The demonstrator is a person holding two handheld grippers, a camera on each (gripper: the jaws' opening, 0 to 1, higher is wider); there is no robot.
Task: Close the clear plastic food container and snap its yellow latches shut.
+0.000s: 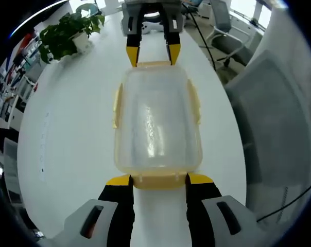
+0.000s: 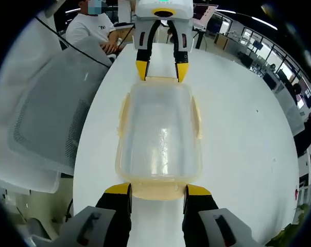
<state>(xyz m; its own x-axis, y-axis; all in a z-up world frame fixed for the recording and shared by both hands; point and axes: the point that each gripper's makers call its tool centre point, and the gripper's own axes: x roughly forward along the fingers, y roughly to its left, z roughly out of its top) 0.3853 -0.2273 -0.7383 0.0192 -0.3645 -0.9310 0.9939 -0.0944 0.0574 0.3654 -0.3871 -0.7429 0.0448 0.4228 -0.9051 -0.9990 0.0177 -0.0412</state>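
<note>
The left gripper (image 1: 158,179) stands spread wide, its yellow tips at either side of the near end latch (image 1: 158,180) of the clear container (image 1: 156,123), gripping nothing. The right gripper (image 2: 157,189) is likewise parted, straddling the opposite end latch (image 2: 159,191). Each faces the other across the box. The container is a rounded rectangular tub of cloudy, glossy plastic with its lid on and yellow latches along its sides, lying on the smooth white tabletop (image 1: 73,128), between both grippers. A mesh-backed grey chair (image 2: 47,118) stands beside the table's edge.
</note>
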